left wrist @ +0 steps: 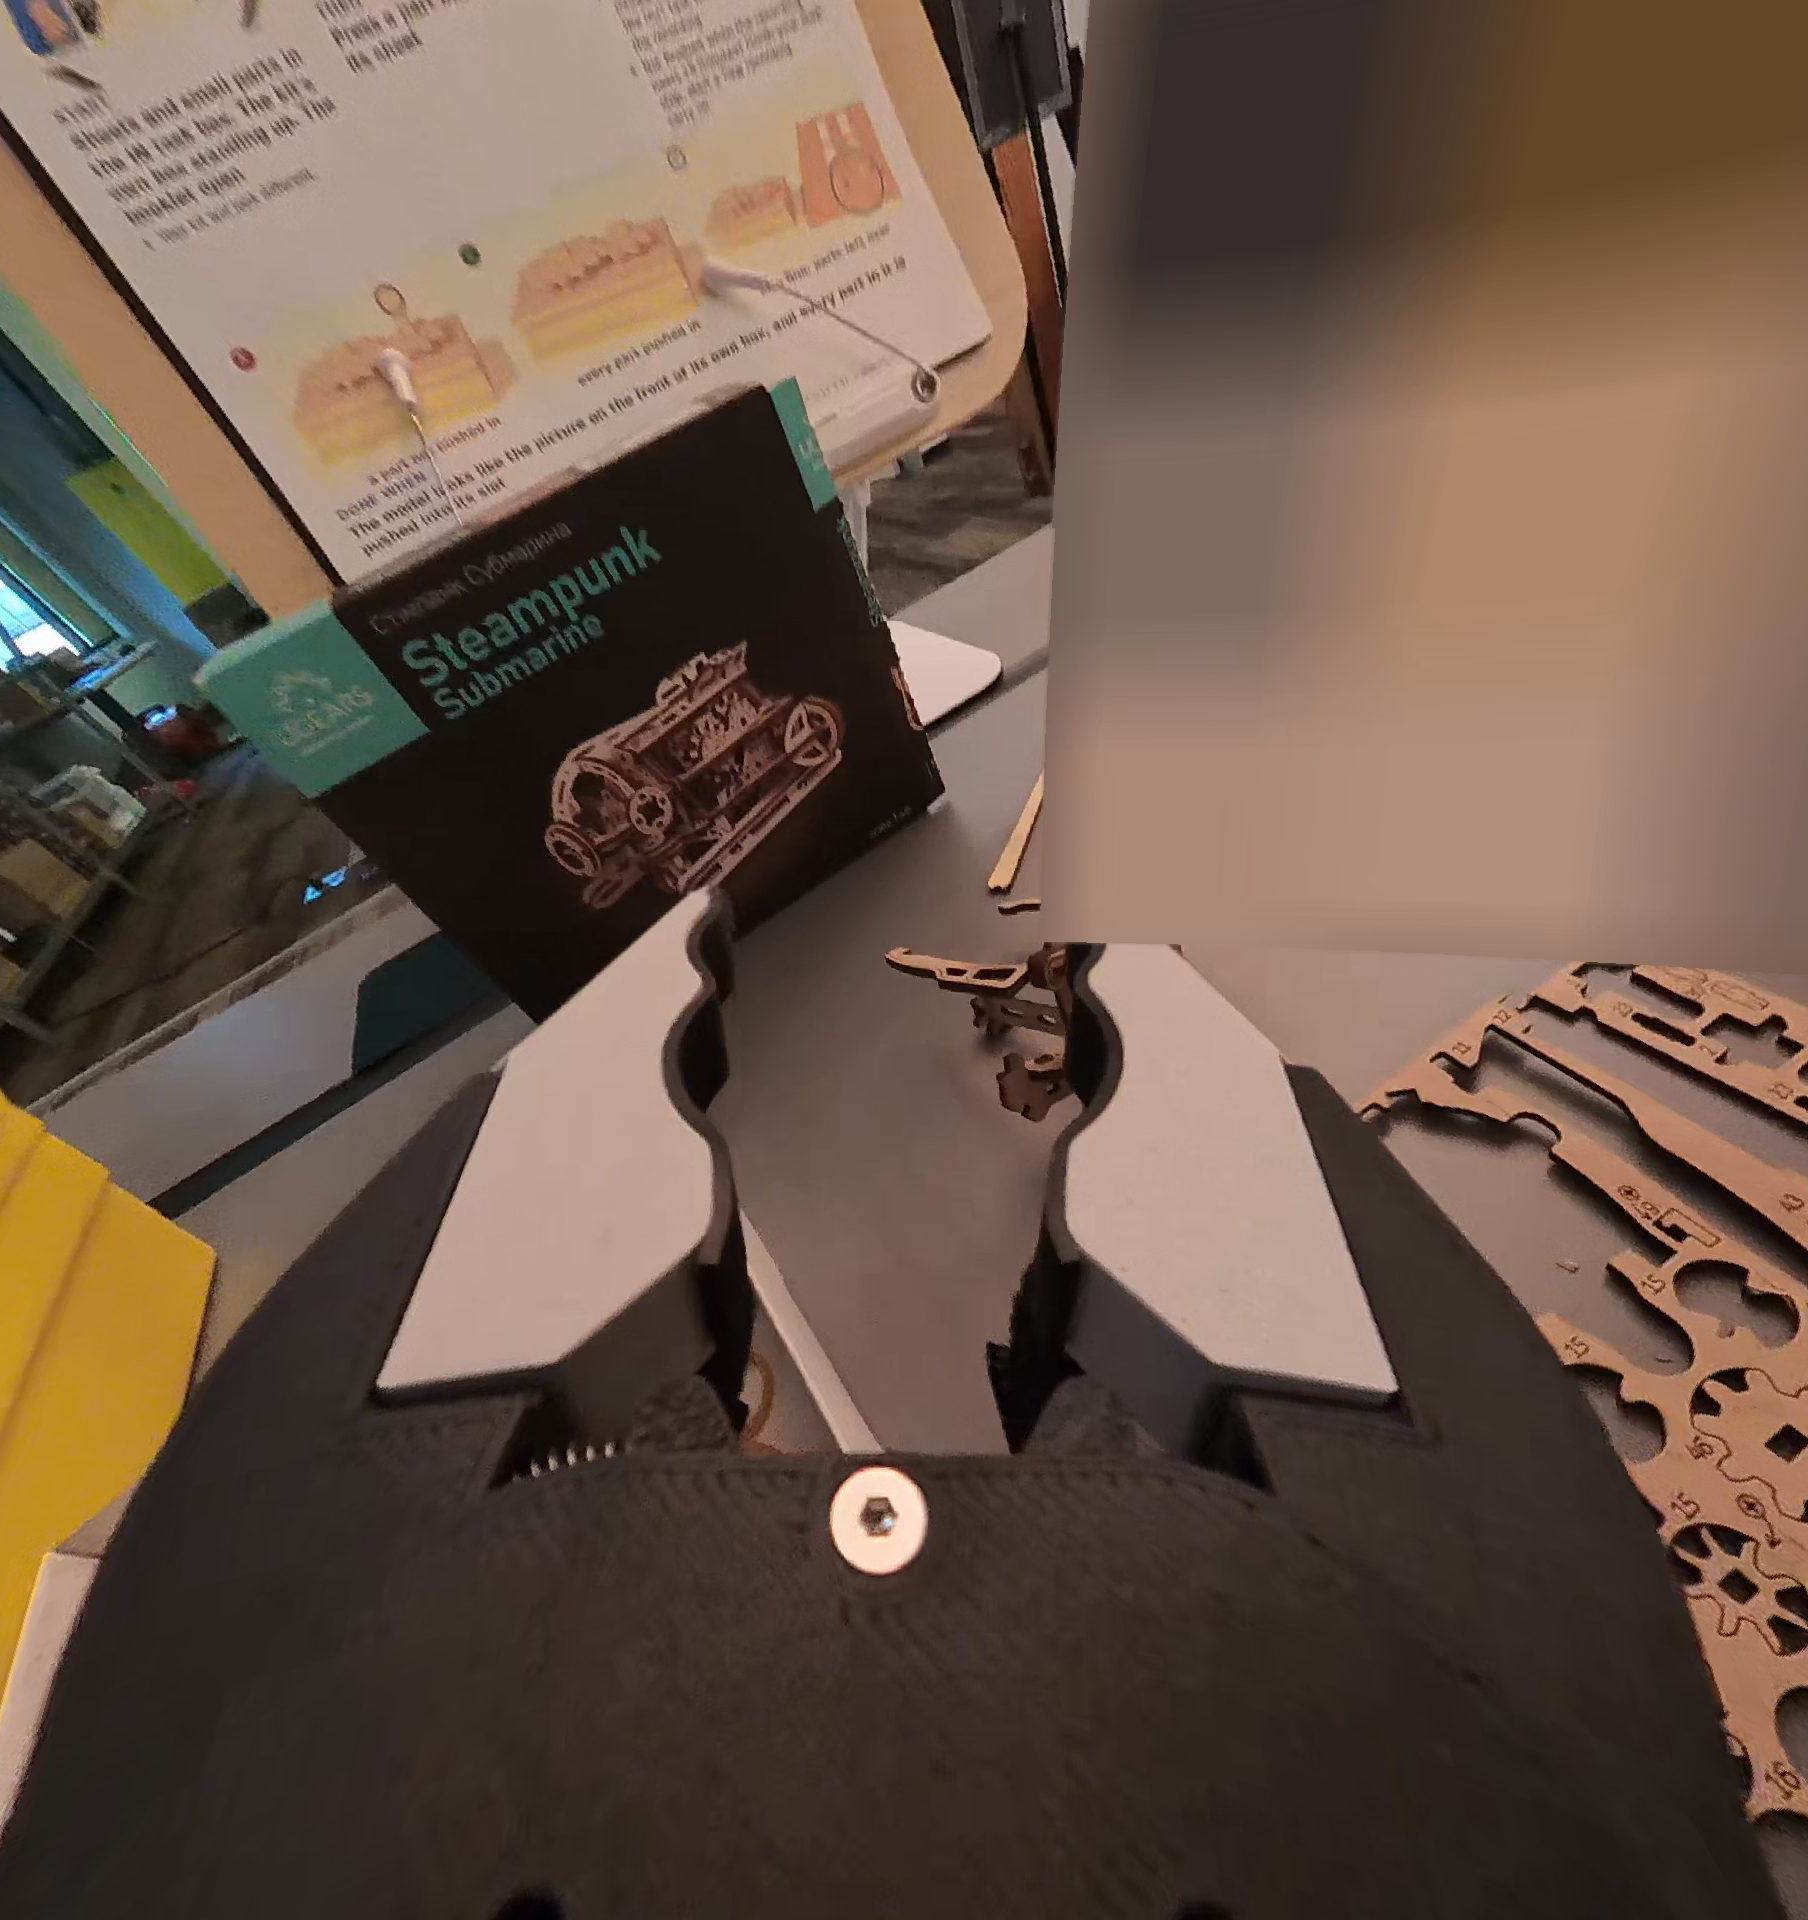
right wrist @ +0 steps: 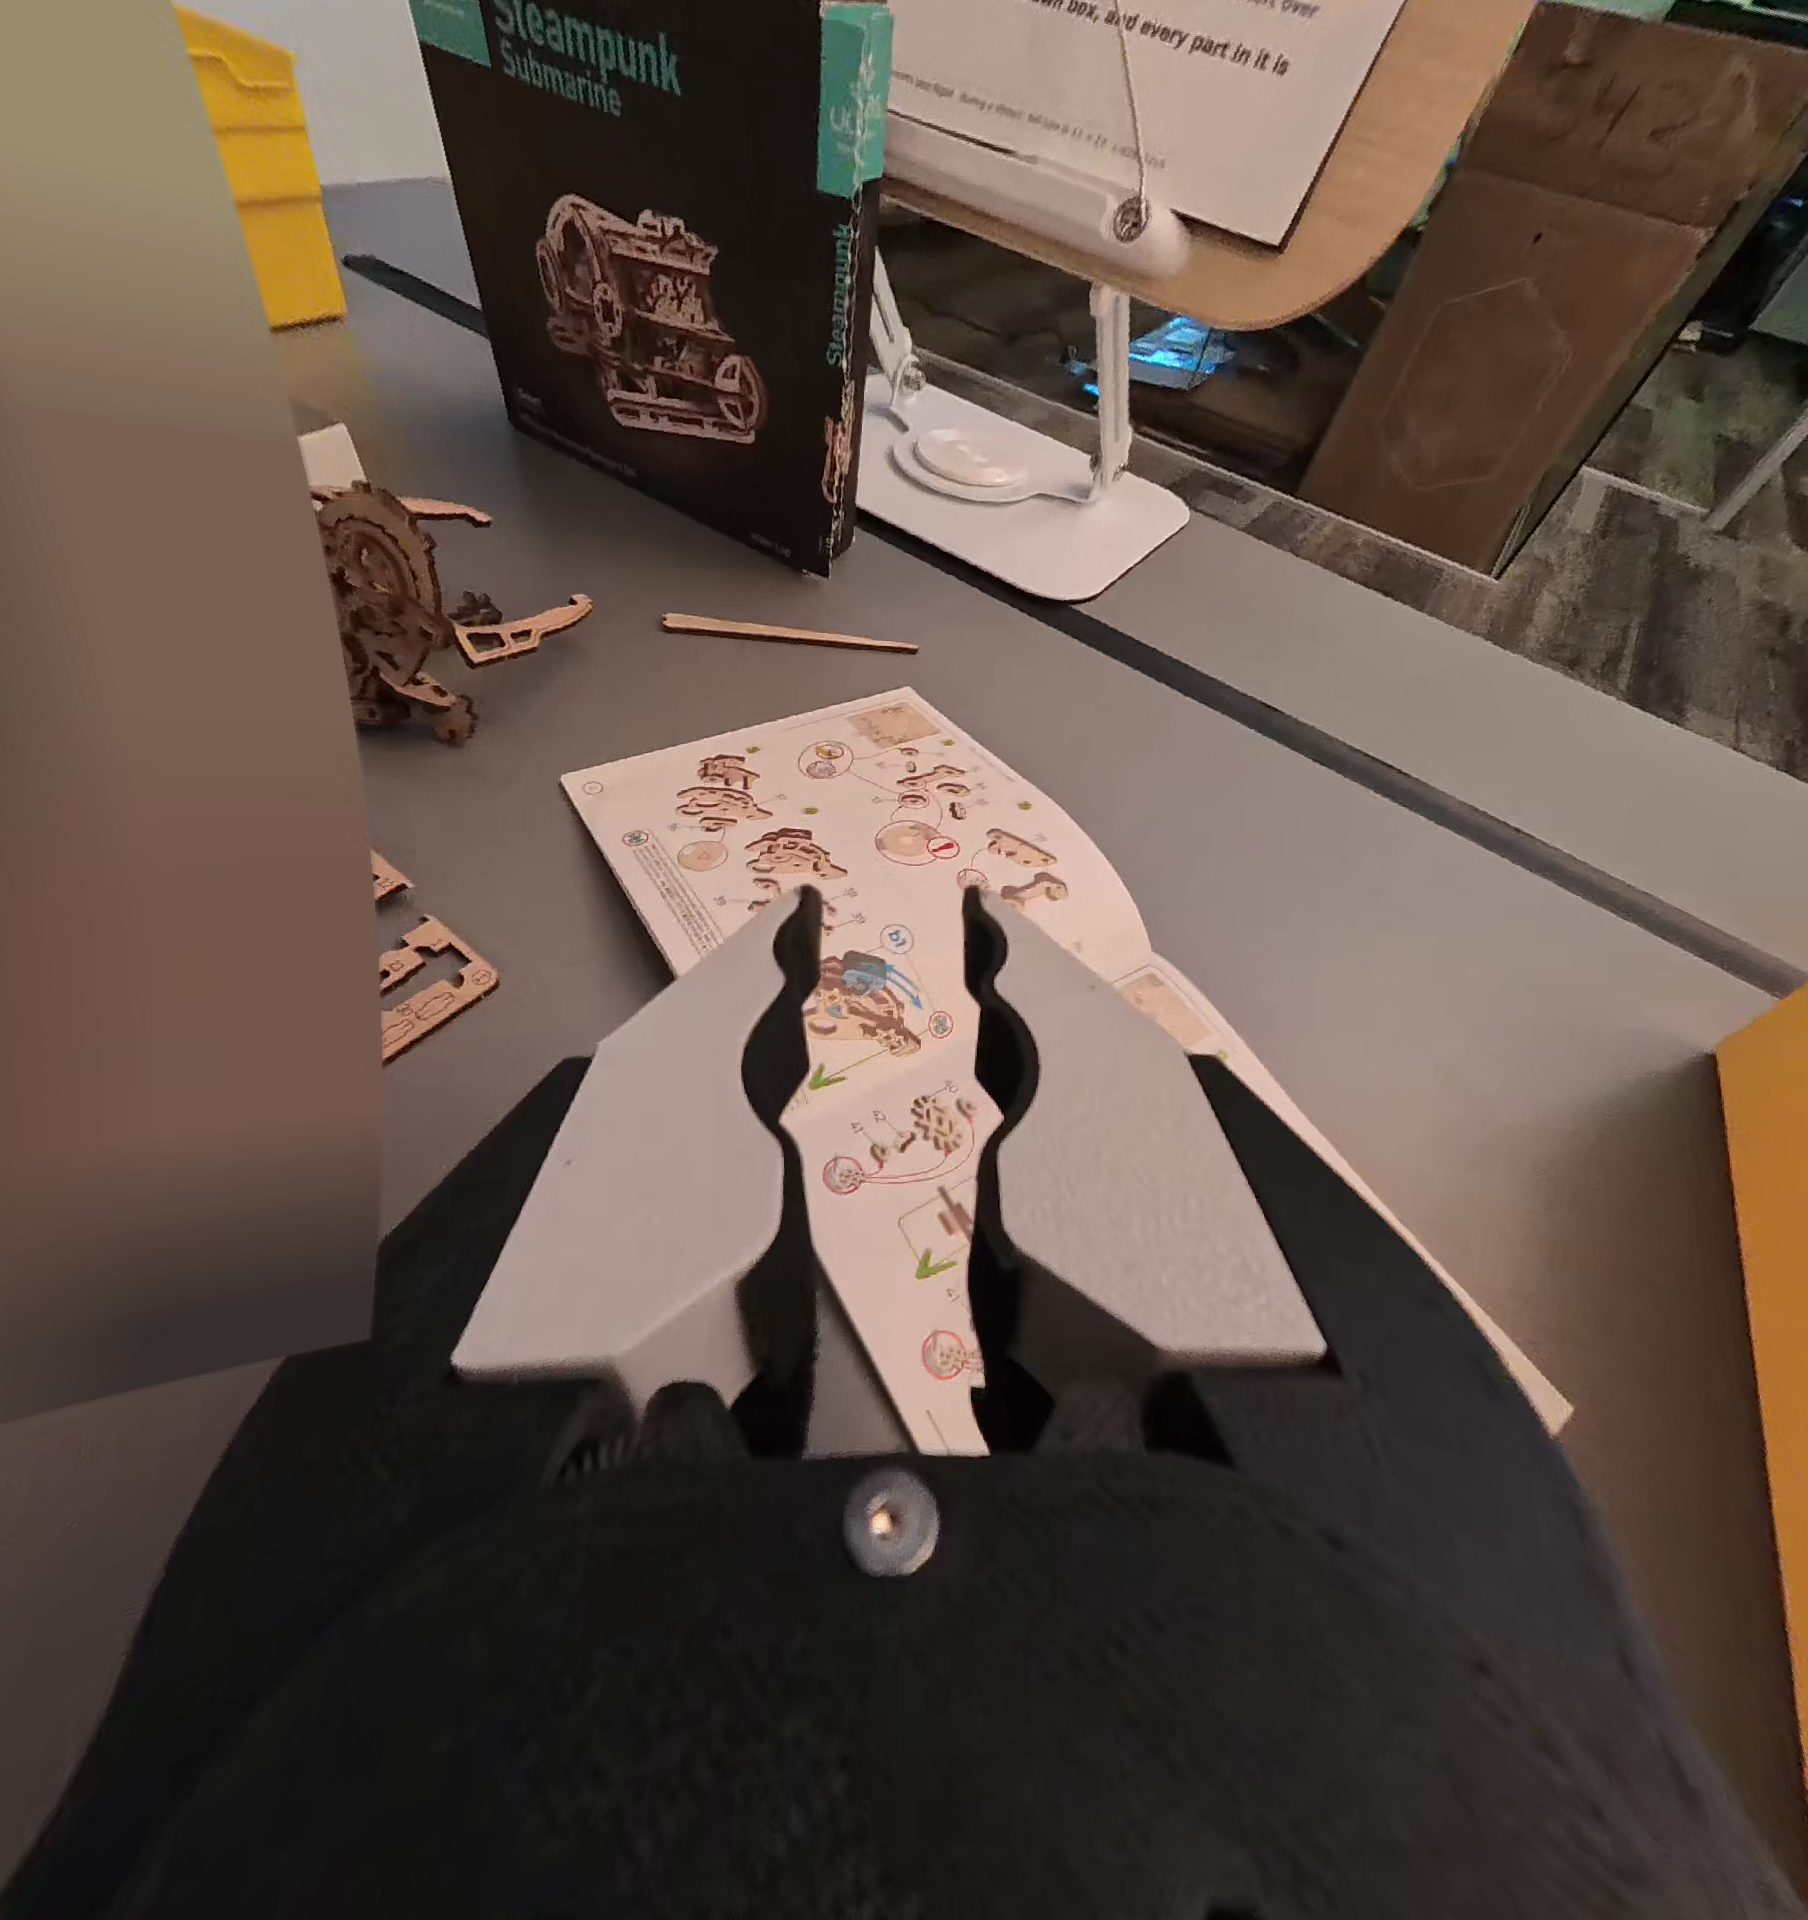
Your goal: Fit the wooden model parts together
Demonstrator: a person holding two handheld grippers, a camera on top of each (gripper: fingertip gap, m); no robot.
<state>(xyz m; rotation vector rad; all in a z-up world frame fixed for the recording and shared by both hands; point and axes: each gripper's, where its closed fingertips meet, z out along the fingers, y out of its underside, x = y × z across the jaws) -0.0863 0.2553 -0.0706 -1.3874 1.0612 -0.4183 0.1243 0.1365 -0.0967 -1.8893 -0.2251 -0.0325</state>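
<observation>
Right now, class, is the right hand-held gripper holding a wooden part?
No, the right hand-held gripper is open and empty, its fingers apart above the instruction booklet.

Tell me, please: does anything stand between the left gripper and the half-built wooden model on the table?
Nothing visible does. The left gripper is open and empty, and only bare table lies between its fingers and the wooden model just ahead to the right. A blurred patch hides part of the model.
</observation>
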